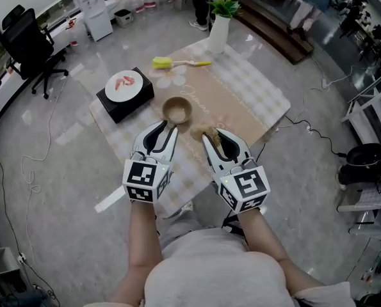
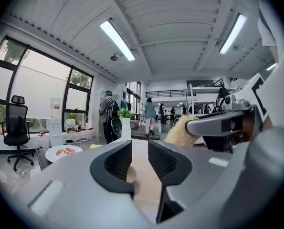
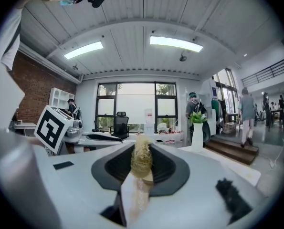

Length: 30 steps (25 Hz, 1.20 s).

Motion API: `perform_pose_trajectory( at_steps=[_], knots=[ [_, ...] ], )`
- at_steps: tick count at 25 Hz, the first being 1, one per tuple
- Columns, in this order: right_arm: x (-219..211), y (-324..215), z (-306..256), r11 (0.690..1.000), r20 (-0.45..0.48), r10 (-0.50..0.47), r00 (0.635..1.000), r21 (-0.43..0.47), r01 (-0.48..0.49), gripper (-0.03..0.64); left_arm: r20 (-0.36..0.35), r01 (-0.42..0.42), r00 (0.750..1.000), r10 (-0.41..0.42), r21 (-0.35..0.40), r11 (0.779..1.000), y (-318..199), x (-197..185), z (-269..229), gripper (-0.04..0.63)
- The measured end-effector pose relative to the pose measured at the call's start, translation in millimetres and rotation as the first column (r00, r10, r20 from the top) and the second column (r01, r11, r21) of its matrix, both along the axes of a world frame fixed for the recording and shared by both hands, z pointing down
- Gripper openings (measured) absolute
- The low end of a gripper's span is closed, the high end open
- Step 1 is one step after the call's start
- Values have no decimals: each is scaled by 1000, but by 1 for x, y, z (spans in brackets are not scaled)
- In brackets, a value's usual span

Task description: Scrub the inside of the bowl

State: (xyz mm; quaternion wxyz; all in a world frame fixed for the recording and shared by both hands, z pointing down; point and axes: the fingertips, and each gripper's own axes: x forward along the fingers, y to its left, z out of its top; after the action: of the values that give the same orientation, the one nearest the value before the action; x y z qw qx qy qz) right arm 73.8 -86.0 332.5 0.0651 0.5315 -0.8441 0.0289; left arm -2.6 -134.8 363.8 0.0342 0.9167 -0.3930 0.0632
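A brown wooden bowl stands upright on the beige tablecloth, just beyond both grippers. My left gripper hovers at the bowl's near side, its jaws a little apart with nothing between them. To its right, my right gripper is shut on a straw-coloured fibre scrubber, whose tuft sticks out past the pads. The left gripper view also catches the scrubber in the right gripper. Neither gripper touches the bowl.
A black box carrying a white plate with red pieces sits left of the bowl. A yellow dish brush lies farther back, next to a white vase with a green plant. An office chair and people stand around the low table.
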Motion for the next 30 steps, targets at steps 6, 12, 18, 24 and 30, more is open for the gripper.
perform_pose_trajectory(
  at_steps=[6,12,18,24,30],
  knots=[
    [8,-32,15,999,1,3,1000,-39,-3,94,42,2,999,0,-47,999,-29,-3,25,151],
    [9,-51,26,998,13,-2,1000,-65,3,94,100,-41,994,49,-78,996,-37,0,43,204],
    [17,-63,34,996,10,-7,1000,-91,8,94,134,-74,987,90,-120,990,-44,8,60,280],
    [21,-88,43,992,-6,-45,999,-115,44,94,183,-71,978,99,-156,985,-61,11,88,367],
    [20,-112,58,984,-9,-100,995,-150,98,94,216,-39,973,84,-204,978,-77,12,114,390]
  ],
)
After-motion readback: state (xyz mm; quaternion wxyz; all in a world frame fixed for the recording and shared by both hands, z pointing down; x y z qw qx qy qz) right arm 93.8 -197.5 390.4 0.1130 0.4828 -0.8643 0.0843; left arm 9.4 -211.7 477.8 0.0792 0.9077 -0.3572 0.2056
